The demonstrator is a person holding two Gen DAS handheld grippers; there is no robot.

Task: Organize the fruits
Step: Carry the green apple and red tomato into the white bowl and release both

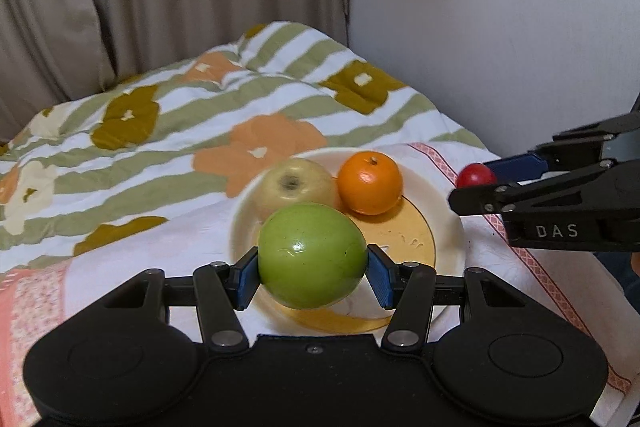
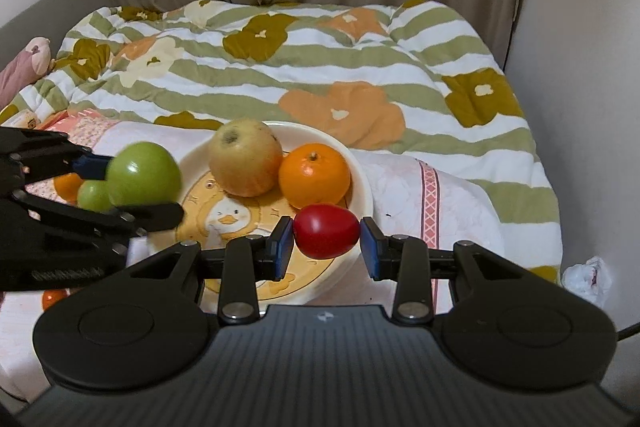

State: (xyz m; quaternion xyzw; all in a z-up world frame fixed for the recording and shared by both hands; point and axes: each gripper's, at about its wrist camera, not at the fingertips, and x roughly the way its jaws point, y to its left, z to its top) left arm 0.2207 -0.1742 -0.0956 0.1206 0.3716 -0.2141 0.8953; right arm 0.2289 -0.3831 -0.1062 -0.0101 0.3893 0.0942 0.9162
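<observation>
A cream plate (image 1: 448, 227) (image 2: 320, 135) with a duck picture lies on a white cloth over the bed. On it rest a yellow apple (image 1: 296, 183) (image 2: 246, 157) and an orange (image 1: 370, 183) (image 2: 314, 175). My left gripper (image 1: 312, 267) (image 2: 136, 187) is shut on a green apple (image 1: 312, 247) (image 2: 144, 175), held above the plate's near left side. At the plate's right edge, my right gripper (image 2: 326, 239) (image 1: 480, 183) is shut on a small red fruit (image 2: 326, 229) (image 1: 474, 175).
A small green fruit (image 2: 94, 195) and an orange fruit (image 2: 66, 187) lie left of the plate, partly behind the left gripper. A flowered quilt (image 2: 340, 67) covers the bed beyond. A wall (image 2: 580, 107) stands close on the right, curtains behind. A crumpled white bag (image 2: 586, 275) lies right.
</observation>
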